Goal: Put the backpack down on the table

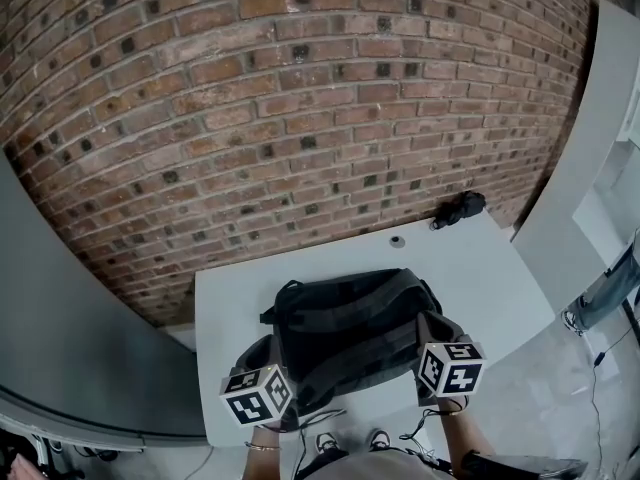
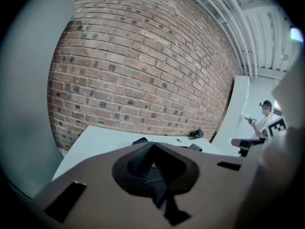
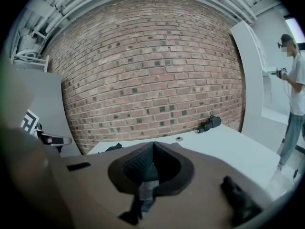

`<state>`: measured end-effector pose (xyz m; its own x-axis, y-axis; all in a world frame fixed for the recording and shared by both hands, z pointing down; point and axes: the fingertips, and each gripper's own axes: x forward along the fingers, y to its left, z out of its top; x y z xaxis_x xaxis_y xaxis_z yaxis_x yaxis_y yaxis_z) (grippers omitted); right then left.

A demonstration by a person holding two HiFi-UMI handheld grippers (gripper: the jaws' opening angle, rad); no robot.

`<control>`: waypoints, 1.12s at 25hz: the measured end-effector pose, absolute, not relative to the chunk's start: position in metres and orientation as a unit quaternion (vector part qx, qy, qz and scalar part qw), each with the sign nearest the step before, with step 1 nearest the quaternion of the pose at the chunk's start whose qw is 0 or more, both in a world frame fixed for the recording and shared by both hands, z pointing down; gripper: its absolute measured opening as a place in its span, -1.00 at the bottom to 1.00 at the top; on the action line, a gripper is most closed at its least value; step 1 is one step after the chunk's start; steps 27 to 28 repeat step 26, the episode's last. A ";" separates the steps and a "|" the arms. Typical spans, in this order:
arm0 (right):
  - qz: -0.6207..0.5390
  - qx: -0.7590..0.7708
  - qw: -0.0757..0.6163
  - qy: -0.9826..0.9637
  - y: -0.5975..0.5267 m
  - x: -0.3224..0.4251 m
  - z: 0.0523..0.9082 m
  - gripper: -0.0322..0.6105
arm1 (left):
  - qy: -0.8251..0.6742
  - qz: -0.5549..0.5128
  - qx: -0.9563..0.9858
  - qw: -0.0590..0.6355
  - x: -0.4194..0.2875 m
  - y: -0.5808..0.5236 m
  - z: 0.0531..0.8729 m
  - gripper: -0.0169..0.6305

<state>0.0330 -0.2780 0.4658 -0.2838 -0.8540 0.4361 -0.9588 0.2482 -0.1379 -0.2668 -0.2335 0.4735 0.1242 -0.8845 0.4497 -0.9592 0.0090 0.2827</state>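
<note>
No readable text; marker cube (image 1: 258, 394) bears only square patterns, apparently codes.

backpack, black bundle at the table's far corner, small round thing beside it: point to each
backpack (image 1: 350, 326), head view, middle of its top face
black bundle (image 1: 462, 207), head view, its bulky middle
small round thing (image 1: 397, 240), head view, its centre

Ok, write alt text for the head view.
A black backpack is held at the near edge of a white table, the left gripper and right gripper closed on its sides. A brick wall stands behind; a black object lies on the far corner.
</note>
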 end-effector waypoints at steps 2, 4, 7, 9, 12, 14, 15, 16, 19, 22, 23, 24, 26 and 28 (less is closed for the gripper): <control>0.180 0.588 0.150 -0.774 -0.280 0.041 0.466 -0.80 | -0.659 0.075 0.701 0.263 -0.260 -0.234 0.471 -0.91; 0.172 0.594 0.156 -0.770 -0.281 0.048 0.466 -0.80 | -0.661 0.075 0.700 0.261 -0.255 -0.234 0.470 -0.91; 0.177 0.594 0.148 -0.771 -0.285 0.053 0.466 -0.80 | -0.664 0.075 0.696 0.262 -0.252 -0.235 0.470 -0.91; 0.176 0.594 0.145 -0.771 -0.286 0.056 0.466 -0.80 | -0.666 0.077 0.693 0.263 -0.250 -0.235 0.471 -0.91; 0.165 0.599 0.147 -0.770 -0.287 0.063 0.462 -0.80 | -0.668 0.080 0.692 0.262 -0.247 -0.236 0.470 -0.91; 0.162 0.601 0.147 -0.769 -0.287 0.068 0.462 -0.80 | -0.667 0.080 0.693 0.260 -0.243 -0.238 0.469 -0.91; 0.163 0.601 0.146 -0.768 -0.287 0.070 0.462 -0.80 | -0.667 0.080 0.694 0.259 -0.241 -0.239 0.469 -0.91; 0.165 0.601 0.144 -0.768 -0.287 0.072 0.463 -0.80 | -0.667 0.080 0.695 0.258 -0.240 -0.239 0.469 -0.91; 0.170 0.599 0.139 -0.770 -0.286 0.074 0.465 -0.80 | -0.666 0.082 0.695 0.258 -0.236 -0.239 0.470 -0.91; 0.171 0.597 0.137 -0.771 -0.286 0.075 0.465 -0.80 | -0.667 0.084 0.694 0.258 -0.234 -0.238 0.470 -0.91; 0.171 0.597 0.137 -0.772 -0.286 0.075 0.465 -0.80 | -0.667 0.084 0.694 0.258 -0.234 -0.237 0.470 -0.91; 0.170 0.597 0.137 -0.772 -0.286 0.075 0.464 -0.80 | -0.668 0.084 0.693 0.258 -0.234 -0.237 0.470 -0.91; 0.170 0.595 0.137 -0.773 -0.287 0.075 0.464 -0.80 | -0.669 0.083 0.692 0.258 -0.233 -0.236 0.471 -0.91; 0.170 0.595 0.137 -0.773 -0.287 0.075 0.464 -0.80 | -0.669 0.083 0.692 0.258 -0.233 -0.236 0.471 -0.91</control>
